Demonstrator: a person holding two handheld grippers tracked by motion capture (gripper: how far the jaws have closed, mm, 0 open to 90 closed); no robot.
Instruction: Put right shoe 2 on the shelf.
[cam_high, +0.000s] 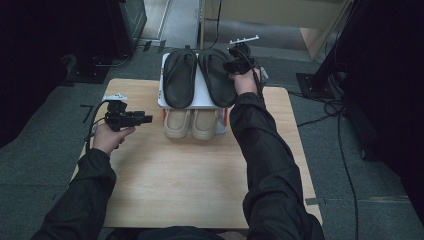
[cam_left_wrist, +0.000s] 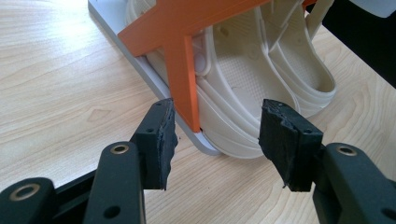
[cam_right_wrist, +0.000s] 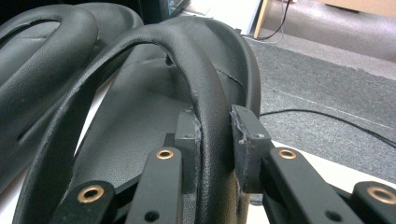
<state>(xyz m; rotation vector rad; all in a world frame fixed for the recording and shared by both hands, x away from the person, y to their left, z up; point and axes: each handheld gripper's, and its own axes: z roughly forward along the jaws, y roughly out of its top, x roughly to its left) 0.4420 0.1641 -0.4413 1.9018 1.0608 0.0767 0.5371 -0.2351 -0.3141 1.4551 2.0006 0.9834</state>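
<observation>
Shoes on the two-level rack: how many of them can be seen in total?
4. Two black slippers lie on the top shelf, left and right. Two beige clogs stand on the lower level, left and right. Further shoes behind them could be hidden.

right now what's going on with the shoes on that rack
A person is working a small two-shelf shoe rack on a wooden table with a gripper in each hand. The right gripper is clamped on the strap of the right-hand black sandal on the top shelf, beside the other black sandal. The left gripper hangs open at the rack's left side, near the beige shoes on the lower shelf, holding nothing.
</observation>
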